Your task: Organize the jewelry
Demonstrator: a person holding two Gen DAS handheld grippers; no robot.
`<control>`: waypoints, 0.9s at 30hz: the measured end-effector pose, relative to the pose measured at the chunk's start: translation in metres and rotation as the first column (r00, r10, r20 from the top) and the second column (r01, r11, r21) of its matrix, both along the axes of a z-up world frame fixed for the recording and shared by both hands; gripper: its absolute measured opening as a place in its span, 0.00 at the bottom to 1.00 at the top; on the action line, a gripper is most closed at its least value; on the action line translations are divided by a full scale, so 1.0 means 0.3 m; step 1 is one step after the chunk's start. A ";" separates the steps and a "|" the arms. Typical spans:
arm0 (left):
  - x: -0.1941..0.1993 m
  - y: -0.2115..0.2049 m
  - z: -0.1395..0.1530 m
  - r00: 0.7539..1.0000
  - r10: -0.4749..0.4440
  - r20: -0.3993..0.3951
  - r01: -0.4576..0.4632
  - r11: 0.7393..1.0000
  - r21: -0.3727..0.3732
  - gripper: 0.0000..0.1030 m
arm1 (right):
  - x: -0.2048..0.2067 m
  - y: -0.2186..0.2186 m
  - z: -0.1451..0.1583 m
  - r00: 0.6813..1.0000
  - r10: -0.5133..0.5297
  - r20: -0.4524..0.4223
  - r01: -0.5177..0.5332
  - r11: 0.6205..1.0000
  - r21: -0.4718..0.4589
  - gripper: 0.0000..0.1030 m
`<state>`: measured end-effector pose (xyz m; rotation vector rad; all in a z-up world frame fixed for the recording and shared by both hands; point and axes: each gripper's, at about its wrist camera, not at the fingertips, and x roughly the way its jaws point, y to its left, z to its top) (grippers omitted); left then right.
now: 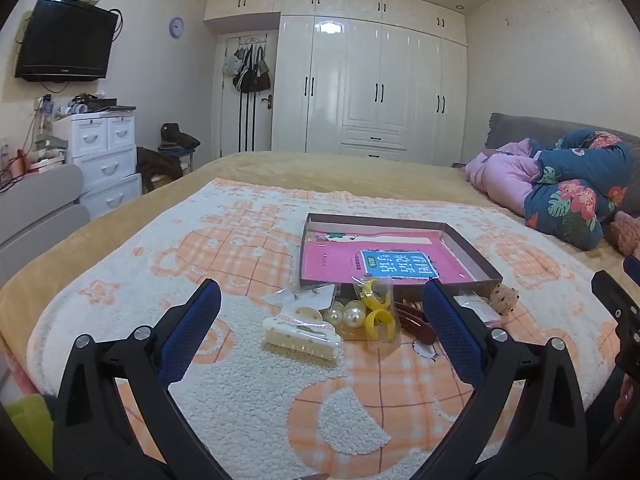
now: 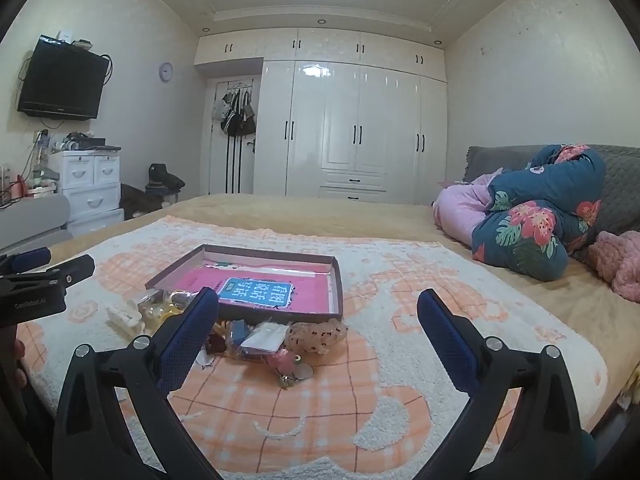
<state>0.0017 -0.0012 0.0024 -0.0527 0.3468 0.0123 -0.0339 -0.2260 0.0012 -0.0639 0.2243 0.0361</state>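
Observation:
A shallow brown box (image 1: 472, 250) (image 2: 338, 280) with a pink book inside lies on the patterned blanket (image 1: 248, 384) (image 2: 380, 392). A pile of jewelry sits at its near edge: a cream hair claw (image 1: 298, 332) (image 2: 122, 316), pearls (image 1: 352, 314), yellow pieces in a clear bag (image 1: 378, 314), a brown clip (image 1: 414, 322), a spotted scrunchie (image 1: 505, 298) (image 2: 316, 334) and small bags (image 2: 262, 336). My left gripper (image 1: 322, 304) is open just short of the pile, nothing between its fingers. My right gripper (image 2: 318, 306) is open too, near the pile's right side.
The bed runs back to a white wardrobe (image 1: 376, 88). Folded floral and pink bedding (image 1: 572, 188) (image 2: 532, 216) lies at the right. A white drawer unit (image 1: 104, 156) and a wall television (image 1: 66, 40) stand at the left. The other gripper (image 2: 44, 280) shows at the left edge.

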 end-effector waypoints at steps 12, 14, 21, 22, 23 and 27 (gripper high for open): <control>0.000 0.003 0.015 1.000 0.004 0.003 -0.004 1.000 0.003 0.90 | 0.002 -0.003 -0.001 1.000 0.002 -0.004 -0.002 1.000 0.001 0.94; -0.001 0.003 0.013 1.000 0.003 0.004 -0.003 1.000 0.004 0.90 | 0.001 -0.002 -0.001 1.000 0.003 -0.003 -0.003 1.000 0.001 0.94; -0.002 0.008 0.019 1.000 0.003 0.007 -0.003 1.000 0.004 0.90 | 0.001 -0.009 0.002 1.000 0.001 0.003 -0.001 1.000 0.004 0.94; -0.002 0.008 0.021 1.000 0.003 0.008 -0.003 1.000 0.004 0.90 | 0.001 -0.010 0.002 1.000 0.001 0.003 -0.001 1.000 0.004 0.94; -0.003 0.007 0.018 1.000 0.003 0.006 -0.003 1.000 0.003 0.90 | 0.002 -0.009 0.002 1.000 0.000 0.003 0.000 1.000 0.003 0.94; -0.001 0.010 0.025 1.000 0.004 0.008 -0.004 1.000 0.003 0.90 | 0.000 -0.011 0.005 1.000 0.000 0.006 0.000 1.000 0.004 0.94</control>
